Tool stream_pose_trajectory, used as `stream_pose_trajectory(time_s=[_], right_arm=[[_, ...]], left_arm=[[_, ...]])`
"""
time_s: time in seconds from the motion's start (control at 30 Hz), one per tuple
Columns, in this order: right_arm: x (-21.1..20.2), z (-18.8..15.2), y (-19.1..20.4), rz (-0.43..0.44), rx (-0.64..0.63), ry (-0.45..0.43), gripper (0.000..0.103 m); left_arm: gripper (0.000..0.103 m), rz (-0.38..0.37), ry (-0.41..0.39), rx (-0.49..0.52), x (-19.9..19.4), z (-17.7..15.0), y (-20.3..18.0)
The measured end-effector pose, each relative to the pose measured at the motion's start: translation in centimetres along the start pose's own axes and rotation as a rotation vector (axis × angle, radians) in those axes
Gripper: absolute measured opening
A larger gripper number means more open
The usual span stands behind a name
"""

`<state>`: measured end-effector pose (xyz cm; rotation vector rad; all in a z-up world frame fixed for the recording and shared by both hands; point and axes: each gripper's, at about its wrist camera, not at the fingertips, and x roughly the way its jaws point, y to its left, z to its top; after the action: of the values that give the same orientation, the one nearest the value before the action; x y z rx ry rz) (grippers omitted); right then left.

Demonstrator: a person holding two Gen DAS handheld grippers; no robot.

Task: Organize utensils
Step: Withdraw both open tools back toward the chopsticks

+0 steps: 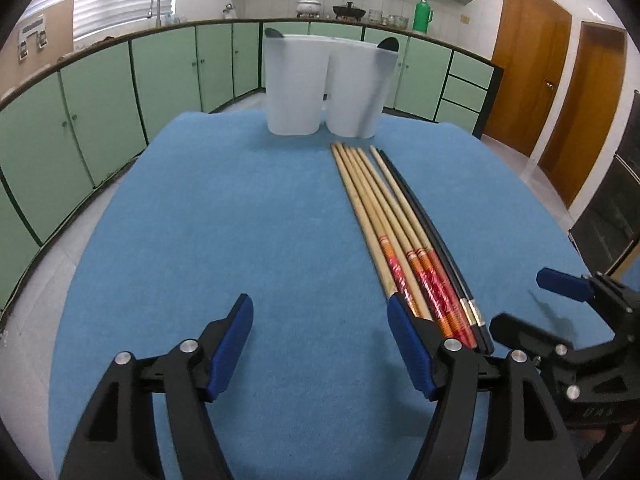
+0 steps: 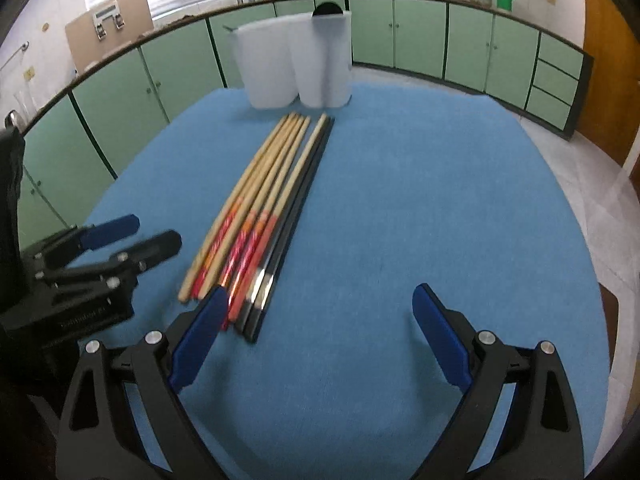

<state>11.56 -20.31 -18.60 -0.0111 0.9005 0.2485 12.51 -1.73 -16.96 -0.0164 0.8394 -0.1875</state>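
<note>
**Both grippers wide open over a row of chopsticks**

On the left, the left gripper [image 1: 320, 344] hovers low over the blue table cover [image 1: 224, 216] near its front edge. Its jaws stand wide apart with nothing between them; the blue pads [image 1: 232, 346] face each other across bare cloth. In the right wrist view the same gripper [image 2: 132, 236] shows at the left edge of the cloth, again spread and holding nothing.

Toward the far edge, roughly at its middle, stands a white two-compartment utensil holder [image 1: 326, 84], upright, with a dark rounded tab showing at each upper end. What lies inside cannot be made out.

Just in front of the holder, a bundle of chopsticks [image 1: 384, 224] lies flat on the cloth, side by side and touching, running from near the holder back toward the front edge. Most are pale bamboo with red and orange patterned bands at their thick ends; on the right side of the bundle lie the black chopsticks [image 1: 432, 240] with pale metal bands near their ends. The thick ends reach just beside the right finger of the left gripper.

Right of the bundle, the right gripper [image 2: 320, 332] hovers over the front part of the cloth, jaws fully spread and empty. Its left pad [image 2: 198, 340] sits just beside the chopsticks' thick ends; whether it touches them cannot be told.
</note>
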Motion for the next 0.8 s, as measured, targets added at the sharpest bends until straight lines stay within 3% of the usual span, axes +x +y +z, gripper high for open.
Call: stream_pose_trajectory(time_s=[0.33,0.57,0.67,0.8], right_arm=[[0.3,-1.0,0.3,-0.036,-0.042,0.028,0.084],[-0.3,-1.1,-1.4,-0.080,-0.004,0.018,0.081],[-0.7,-1.3,-0.9,-0.045,-0.017,0.008,0.076],[-0.5,-1.6,0.0,0.009,-0.023,0.019,0.056]], left_arm=[[0.069,0.020,0.019,-0.006,-0.4,0.0,0.5],[0.071,0.040,0.013,-0.001,-0.7,-0.3,0.6],[0.071,0.044,0.005,0.005,-0.9,-0.4,0.6],[0.071,0.048,0.003,0.005,-1.3,-0.6,0.5]])
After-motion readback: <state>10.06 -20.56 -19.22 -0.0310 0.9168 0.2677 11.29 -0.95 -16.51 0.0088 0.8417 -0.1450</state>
